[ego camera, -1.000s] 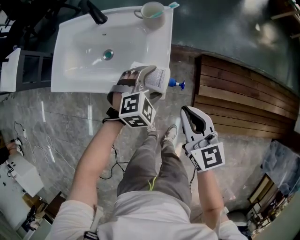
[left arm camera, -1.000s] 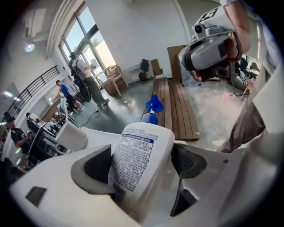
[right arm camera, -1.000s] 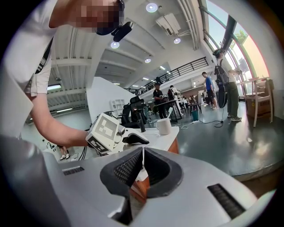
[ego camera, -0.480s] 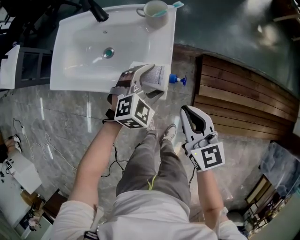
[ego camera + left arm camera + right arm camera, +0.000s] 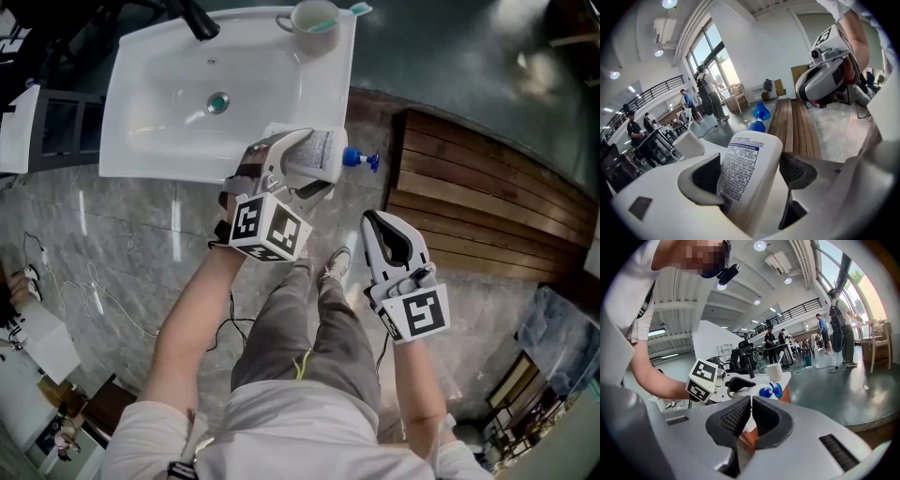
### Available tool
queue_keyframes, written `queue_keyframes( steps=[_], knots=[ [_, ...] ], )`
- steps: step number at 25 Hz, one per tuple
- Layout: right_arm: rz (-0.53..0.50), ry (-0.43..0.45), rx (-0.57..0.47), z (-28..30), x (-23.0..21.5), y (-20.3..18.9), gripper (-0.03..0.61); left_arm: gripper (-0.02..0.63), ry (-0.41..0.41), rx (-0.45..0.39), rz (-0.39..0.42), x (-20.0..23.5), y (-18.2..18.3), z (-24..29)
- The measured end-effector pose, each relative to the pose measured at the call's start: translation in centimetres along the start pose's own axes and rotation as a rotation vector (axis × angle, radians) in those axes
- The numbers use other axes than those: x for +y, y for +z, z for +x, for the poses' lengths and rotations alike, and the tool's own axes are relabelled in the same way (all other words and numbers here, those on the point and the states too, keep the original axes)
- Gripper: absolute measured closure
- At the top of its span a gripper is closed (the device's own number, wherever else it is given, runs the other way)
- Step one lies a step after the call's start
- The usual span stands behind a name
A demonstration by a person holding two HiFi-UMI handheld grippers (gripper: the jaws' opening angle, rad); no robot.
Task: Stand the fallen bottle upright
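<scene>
Your left gripper (image 5: pixel 751 174) has its pads clamped on the bottle (image 5: pixel 749 157) near its base, while the right gripper (image 5: pixel 750 416) has its jaws pressed together on nothing. The bottle lies sideways at upper centre of the head view, over the sink's (image 5: pixel 150 141) front right corner, blue pump (image 5: pixel 358 160) pointing right. With so low a grip on a smooth body, it could pivot between the pads as you swing it upright, or topple off if set too near the edge.

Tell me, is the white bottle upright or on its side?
On its side: the bottle lies level, clamped between the jaws of the left gripper, and its blue pump points sideways, not up.
</scene>
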State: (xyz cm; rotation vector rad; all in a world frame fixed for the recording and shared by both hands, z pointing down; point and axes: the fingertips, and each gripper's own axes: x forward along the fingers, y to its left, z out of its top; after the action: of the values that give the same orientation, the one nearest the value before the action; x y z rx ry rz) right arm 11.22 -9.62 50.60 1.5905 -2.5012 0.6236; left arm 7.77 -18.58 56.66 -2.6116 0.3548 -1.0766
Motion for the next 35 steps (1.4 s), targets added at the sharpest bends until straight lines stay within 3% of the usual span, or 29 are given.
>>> queue_keyframes(
  steps=[5,10,17,32,35],
  knots=[
    [-0.001,0.001,-0.001,-0.2,-0.1,-0.1,0.54,0.19,0.042,-0.109,-0.137,0.9,1.4,-0.9],
    [-0.006,0.0,0.001,-0.5,-0.2,0.1,0.54,0.19,0.066,-0.158,-0.153,0.4,2.3,-1.2],
    [-0.013,0.003,0.01,-0.9,-0.2,0.0,0.54,0.19,0.109,-0.248,-0.274,1.1,3.2,-1.9],
    [-0.035,0.002,0.055,-0.4,0.8,-0.8,0.538,0.19,0.187,-0.475,-0.41,3.2,3.0,-4.5],
    [-0.039,0.005,0.063,-0.3,1.0,-0.8,0.538,0.19,0.184,-0.527,-0.495,3.3,3.0,-4.9]
  ],
)
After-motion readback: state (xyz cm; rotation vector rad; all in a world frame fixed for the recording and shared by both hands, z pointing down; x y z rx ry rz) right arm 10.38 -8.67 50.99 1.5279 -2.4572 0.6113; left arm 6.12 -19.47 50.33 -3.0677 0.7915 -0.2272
